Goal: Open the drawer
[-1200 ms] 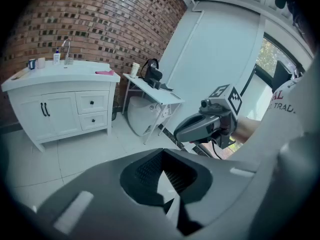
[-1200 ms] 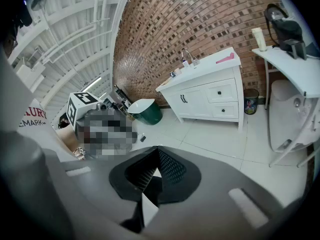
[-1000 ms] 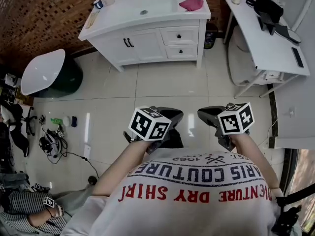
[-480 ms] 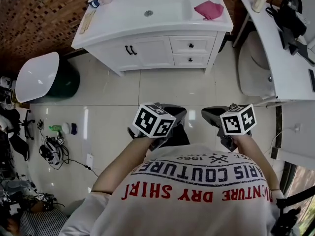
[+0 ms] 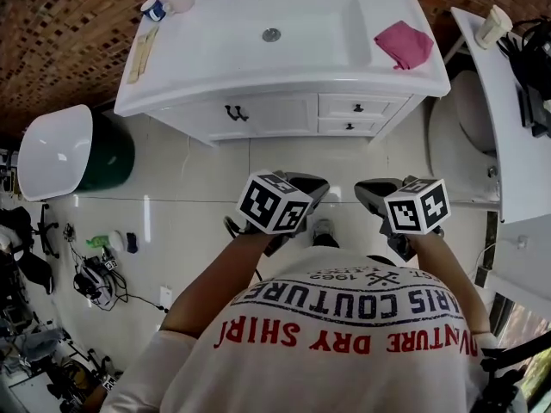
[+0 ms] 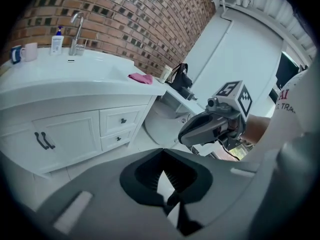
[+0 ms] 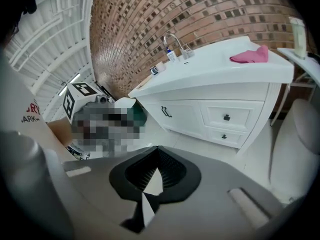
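Observation:
A white vanity (image 5: 215,71) stands ahead with two small drawers at its right end, an upper drawer (image 5: 357,107) and a lower drawer (image 5: 349,126), both closed, each with a dark knob. The left gripper view shows the upper drawer (image 6: 122,120) above the lower drawer (image 6: 118,138); so does the right gripper view, upper drawer (image 7: 227,117) and lower drawer (image 7: 224,136). My left gripper (image 5: 300,189) and right gripper (image 5: 376,198) hang side by side over the tiled floor, well short of the vanity. Both hold nothing, the left gripper (image 6: 164,176) and the right gripper (image 7: 156,171) with jaws together.
A pink cloth (image 5: 405,46) lies on the countertop right of the sink basin (image 5: 271,34). Double cabinet doors (image 5: 234,112) sit left of the drawers. A toilet (image 5: 469,114) and a white table (image 5: 516,144) stand at the right, a green tub (image 5: 65,149) at the left.
The vanity has grown larger and slid down in the head view as the person walked toward it. Both grippers were carried forward together, jaws still together.

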The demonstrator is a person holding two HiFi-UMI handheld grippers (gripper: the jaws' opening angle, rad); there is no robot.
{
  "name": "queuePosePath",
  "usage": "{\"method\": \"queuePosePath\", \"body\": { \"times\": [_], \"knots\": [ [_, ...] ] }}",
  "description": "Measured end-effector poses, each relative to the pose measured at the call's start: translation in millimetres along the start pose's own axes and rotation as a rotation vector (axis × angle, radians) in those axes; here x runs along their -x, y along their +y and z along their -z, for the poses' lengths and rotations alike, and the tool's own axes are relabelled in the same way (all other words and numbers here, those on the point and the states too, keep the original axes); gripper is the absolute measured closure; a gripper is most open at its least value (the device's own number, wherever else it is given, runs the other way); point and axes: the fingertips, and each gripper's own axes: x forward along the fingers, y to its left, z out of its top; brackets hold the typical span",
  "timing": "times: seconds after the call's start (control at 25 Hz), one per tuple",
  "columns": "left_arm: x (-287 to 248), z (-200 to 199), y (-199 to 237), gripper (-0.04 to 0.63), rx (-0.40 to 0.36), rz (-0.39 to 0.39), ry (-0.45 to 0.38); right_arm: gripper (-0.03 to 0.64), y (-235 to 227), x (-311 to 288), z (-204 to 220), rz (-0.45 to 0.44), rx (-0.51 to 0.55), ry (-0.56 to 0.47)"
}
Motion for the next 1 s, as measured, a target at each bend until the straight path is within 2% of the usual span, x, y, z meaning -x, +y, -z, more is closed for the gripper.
{"method": "queuePosePath", "body": {
  "times": [0.16,0.48,0.72,0.88,1.0],
  "knots": [
    [-14,-8,22,0.598,0.024,0.019,0.009,0.611,-20,-13,-3,0.010,-0.026,0.020],
    [-31,-22,38,0.598,0.055,0.019,0.013,0.611,-59,-22,-15,0.021,-0.064,0.036],
    [-28,-16,55,0.598,0.107,-0.011,-0.017,0.611,-103,-40,-16,0.130,-0.067,0.015],
    [-37,-6,66,0.598,0.142,-0.018,-0.008,0.608,-145,-59,-19,0.199,-0.063,-0.024],
    [-44,5,74,0.598,0.141,-0.031,0.007,0.555,-182,-78,-27,0.247,-0.093,-0.070]
  ]
}}
